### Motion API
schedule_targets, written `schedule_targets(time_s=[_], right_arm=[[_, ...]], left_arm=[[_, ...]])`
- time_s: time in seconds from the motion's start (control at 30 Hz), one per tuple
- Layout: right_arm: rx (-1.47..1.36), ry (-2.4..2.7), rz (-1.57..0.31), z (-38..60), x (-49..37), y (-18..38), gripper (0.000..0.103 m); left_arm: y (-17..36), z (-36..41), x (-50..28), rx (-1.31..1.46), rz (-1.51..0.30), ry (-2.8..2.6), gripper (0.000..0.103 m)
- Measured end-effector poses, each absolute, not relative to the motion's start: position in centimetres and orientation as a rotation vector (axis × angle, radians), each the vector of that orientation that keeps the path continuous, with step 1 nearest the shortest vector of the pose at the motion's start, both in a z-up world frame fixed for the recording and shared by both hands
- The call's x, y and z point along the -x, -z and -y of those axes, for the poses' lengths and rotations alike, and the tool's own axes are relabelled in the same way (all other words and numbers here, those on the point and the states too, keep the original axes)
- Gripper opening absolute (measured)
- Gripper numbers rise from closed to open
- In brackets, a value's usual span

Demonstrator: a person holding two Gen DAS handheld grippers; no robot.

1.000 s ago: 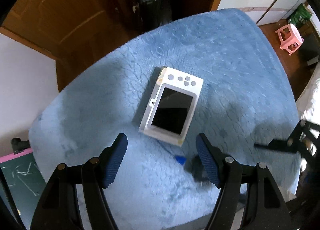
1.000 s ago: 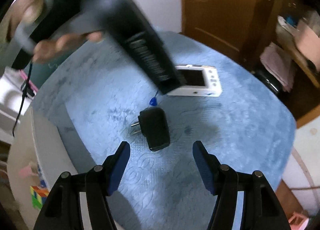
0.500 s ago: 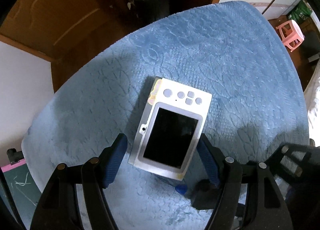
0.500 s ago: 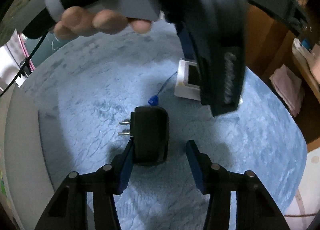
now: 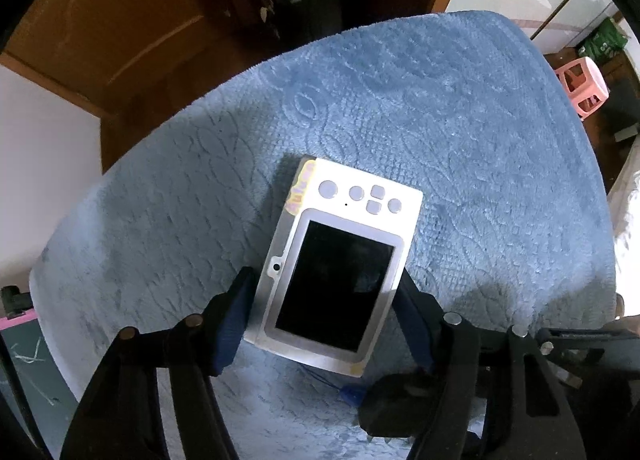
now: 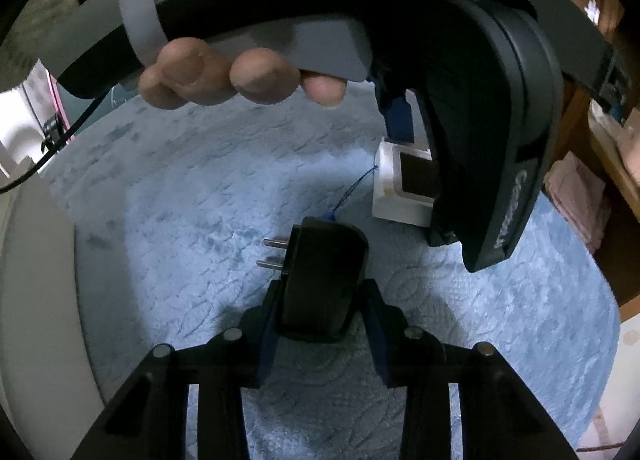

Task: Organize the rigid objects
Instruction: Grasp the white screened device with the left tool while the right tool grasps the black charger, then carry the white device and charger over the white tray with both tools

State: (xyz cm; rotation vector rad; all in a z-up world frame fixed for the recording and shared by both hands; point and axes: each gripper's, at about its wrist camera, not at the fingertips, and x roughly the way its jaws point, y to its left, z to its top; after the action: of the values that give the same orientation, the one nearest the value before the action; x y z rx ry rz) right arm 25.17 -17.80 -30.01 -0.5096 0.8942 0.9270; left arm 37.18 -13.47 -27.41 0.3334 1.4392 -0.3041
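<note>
A white handheld device (image 5: 340, 260) with a dark screen and round buttons lies flat on the blue fleece cloth (image 5: 460, 120). My left gripper (image 5: 326, 296) straddles its near half, blue pads (image 5: 232, 320) close to or touching its long sides. In the right wrist view the device (image 6: 404, 188) is partly hidden behind the left gripper's body. A black plug adapter (image 6: 320, 280) with two metal prongs pointing left lies on the cloth. My right gripper (image 6: 320, 300) has closed on its sides. The adapter shows in the left wrist view (image 5: 396, 404), with a blue tag (image 5: 352, 394).
The cloth covers a round table, with its edge near on all sides. A wooden door (image 5: 100, 12) and a black bin (image 5: 308, 0) with folded pink cloth stand beyond. A pink stool (image 5: 584, 88) is on the floor to the right. A white surface (image 6: 36, 280) lies left.
Both grippers came down and forward. The left one moved over the white device until its fingers flank it. The right one narrowed and closed on the black adapter.
</note>
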Motion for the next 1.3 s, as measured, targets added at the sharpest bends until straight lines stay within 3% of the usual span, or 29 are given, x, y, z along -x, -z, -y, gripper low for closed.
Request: schedule_targets(time_s=[0.37,0.67,1.0,1.3], right_arm=[[0.461,-0.916,-0.879,20.7,-23.8,26.1,0.038],[0.375,-0.881,-0.830,23.4,-19.9,20.2,0.038],[0.203,-0.813,-0.736,26.7,-12.4,11.8,0.038],[0.024,-0.681,-0.796,27.4,-5.7,11.6,0.038]], left_arm=[[23.7,11.5,-33.7,-0.249,-1.415,0.270,0.063],[16.0,9.0,-29.9,-0.145,-1.336,0.272,0.063],[7.7,8.3,-20.4,-0.143,-1.229,0.328,0.063],[8.0,7.3,-11.6,-0.095,-1.236,0.398,0.063]])
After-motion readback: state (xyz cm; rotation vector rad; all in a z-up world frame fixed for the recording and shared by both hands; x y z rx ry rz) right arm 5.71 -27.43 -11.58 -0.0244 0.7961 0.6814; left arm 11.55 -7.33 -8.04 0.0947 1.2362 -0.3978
